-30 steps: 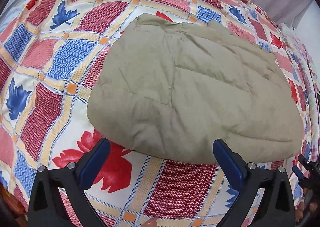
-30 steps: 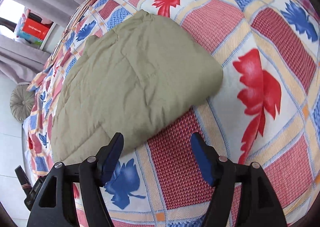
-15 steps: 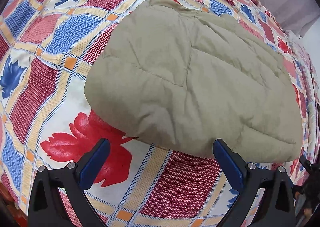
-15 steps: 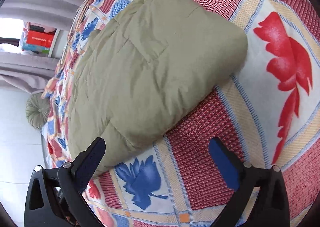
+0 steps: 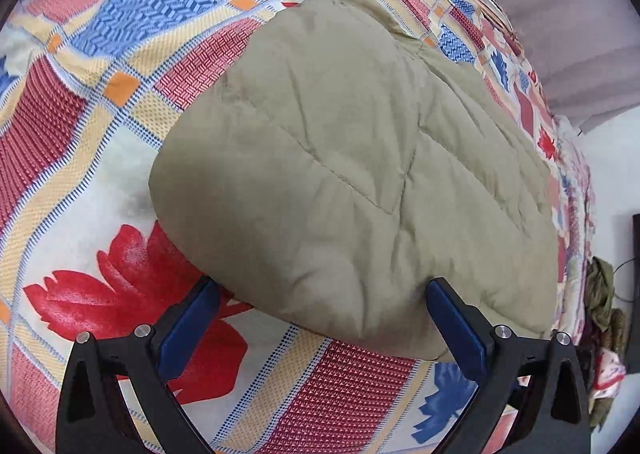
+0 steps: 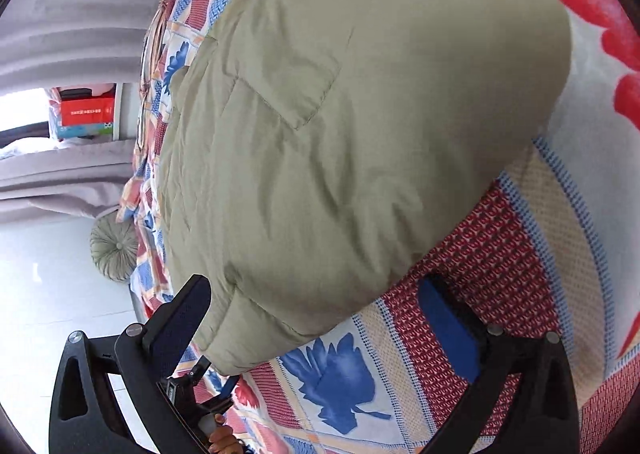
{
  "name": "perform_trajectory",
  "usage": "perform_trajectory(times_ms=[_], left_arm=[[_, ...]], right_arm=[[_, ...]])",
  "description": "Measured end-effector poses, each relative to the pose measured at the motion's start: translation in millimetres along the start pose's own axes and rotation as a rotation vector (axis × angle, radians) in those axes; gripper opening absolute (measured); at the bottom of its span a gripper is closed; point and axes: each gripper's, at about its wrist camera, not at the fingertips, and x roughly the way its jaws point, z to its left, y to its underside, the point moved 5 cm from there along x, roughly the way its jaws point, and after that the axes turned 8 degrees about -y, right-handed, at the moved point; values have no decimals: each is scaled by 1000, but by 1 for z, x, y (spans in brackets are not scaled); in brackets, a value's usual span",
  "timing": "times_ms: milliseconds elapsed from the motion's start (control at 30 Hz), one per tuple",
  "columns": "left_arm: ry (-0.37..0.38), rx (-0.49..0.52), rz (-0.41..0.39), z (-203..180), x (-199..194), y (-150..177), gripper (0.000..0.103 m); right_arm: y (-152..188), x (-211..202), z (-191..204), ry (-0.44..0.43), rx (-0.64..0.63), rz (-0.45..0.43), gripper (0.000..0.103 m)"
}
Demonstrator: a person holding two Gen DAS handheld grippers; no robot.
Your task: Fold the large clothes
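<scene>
1. Nearest in the left wrist view, the left gripper (image 5: 318,306) stood wide open, its blue fingers (image 5: 454,324) either side of the near edge of the jacket (image 5: 352,181); the right finger touched the fabric, and nothing was held
2. In the right wrist view the right gripper (image 6: 316,310) was also spread wide, its left finger against the jacket's (image 6: 340,125) lower corner and its right finger over the bedspread (image 6: 500,262), gripping nothing
3. Only the right view caught the other gripper from outside, low at the frame's bottom, with part of a hand (image 6: 222,440) on its handle
4. The khaki padded jacket lay folded in a thick pad on the patterned bedspread (image 5: 100,101), filling the middle of both views
5. Its underside and inner layers were hidden, and no sleeves could be made out
6. Farther off, the right view alone showed a round cushion (image 6: 114,248) on the floor and a red box (image 6: 86,111); the left view alone showed a heap of clothes (image 5: 602,294) by the bed's far side
7. A grey curtain (image 5: 560,13) closed the background
</scene>
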Motion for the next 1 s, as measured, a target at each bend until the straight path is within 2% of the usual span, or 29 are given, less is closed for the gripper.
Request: perform_trajectory(times_ms=[100, 300, 600, 667, 700, 733, 767, 800, 867, 1000], left_arm=[[61, -68, 35, 5, 11, -3, 103], [150, -114, 20, -22, 28, -21, 103], [68, -108, -40, -34, 38, -33, 102], [28, -63, -77, -37, 32, -33, 68], [21, -42, -86, -38, 29, -33, 59], [22, -20, -96, -40, 25, -34, 44], [17, 1, -107, -41, 20, -34, 35], [11, 26, -122, -43, 14, -34, 31], [1, 75, -148, -48, 2, -32, 22], [6, 149, -195, -58, -23, -26, 19]], right_arm=[[-3, 8, 2, -47, 17, 10, 103], [-13, 27, 16, -115, 26, 1, 103], [-19, 53, 16, -141, 54, 17, 103], [-17, 52, 17, -143, 61, 26, 100], [-17, 51, 16, -134, 67, 25, 87], [-17, 50, 14, -113, 72, 24, 74], [-17, 49, 12, -108, 79, 27, 58], [-17, 47, 12, -116, 84, 21, 47], [-16, 41, 16, -131, 69, 11, 36], [-10, 28, 27, -159, 15, 14, 26]])
